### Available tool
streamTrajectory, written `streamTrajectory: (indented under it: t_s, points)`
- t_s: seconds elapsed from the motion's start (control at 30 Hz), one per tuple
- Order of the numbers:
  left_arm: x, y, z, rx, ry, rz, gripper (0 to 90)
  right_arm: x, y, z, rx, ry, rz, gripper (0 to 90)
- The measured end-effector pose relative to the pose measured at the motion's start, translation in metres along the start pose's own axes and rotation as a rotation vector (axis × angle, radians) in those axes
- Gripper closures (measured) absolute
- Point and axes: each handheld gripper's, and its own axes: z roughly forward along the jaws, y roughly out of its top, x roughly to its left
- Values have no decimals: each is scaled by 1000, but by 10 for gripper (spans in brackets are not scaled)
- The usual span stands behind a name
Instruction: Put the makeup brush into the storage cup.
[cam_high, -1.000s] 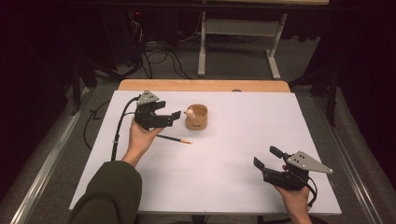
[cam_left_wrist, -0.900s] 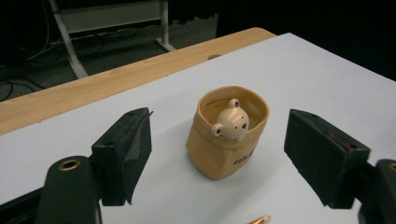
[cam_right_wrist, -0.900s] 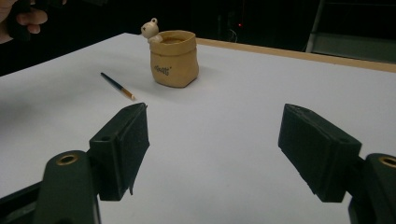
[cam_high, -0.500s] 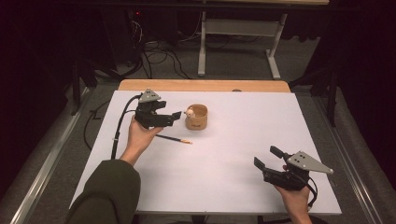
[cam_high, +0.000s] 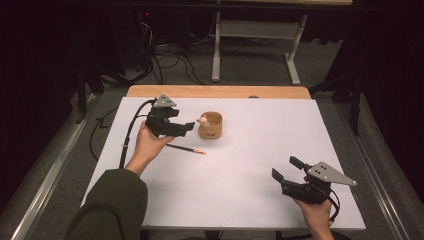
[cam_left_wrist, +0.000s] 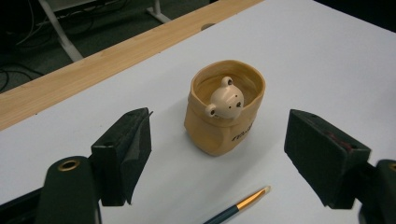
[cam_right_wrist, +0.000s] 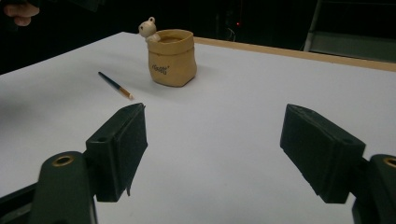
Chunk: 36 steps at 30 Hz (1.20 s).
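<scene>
The bear pot (cam_high: 210, 125), a tan sack-shaped cup with a small cream bear head peeking over its rim, is standing upright toward the far middle of the white tabletop (cam_high: 250, 150), and I am watching it from above and through both gripper views. In the left gripper view I am seeing the bear pot (cam_left_wrist: 225, 113) sitting just ahead of the tongs, centred in the gap between the two black jaws but not touched by either.

I am holding the left tongs (cam_high: 186, 128) just beside the pot on its left, jaws spread wide apart and gripping nothing. The right tongs (cam_high: 286, 170) are hovering near the front right corner of the tabletop, well apart from the pot, and their jaws are also standing wide open with only bare tabletop between them. From the right gripper view the bear pot (cam_right_wrist: 171, 56) is showing far off, lettering on its side.

A thin pencil (cam_high: 186, 148) with a dark shaft and an orange tip is lying flat on the tabletop just in front of the pot, near my left hand (cam_high: 148, 146) but touching neither the pot nor the tongs.
</scene>
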Motion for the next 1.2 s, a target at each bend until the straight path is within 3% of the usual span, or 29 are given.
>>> streamTrajectory:
  t_s: [0.53, 0.73, 1.2]
  points:
    - [-2, 8, 1, 116, -17, 69, 234, -1, 0, 0, 2, 6, 4, 239]
    - [-3, 9, 6, 185, -42, 80, 234, -1, 0, 0, 3, 6, 6, 238]
    - [-4, 12, 12, 266, -67, 111, 233, -1, 0, 0, 6, 7, 6, 237]
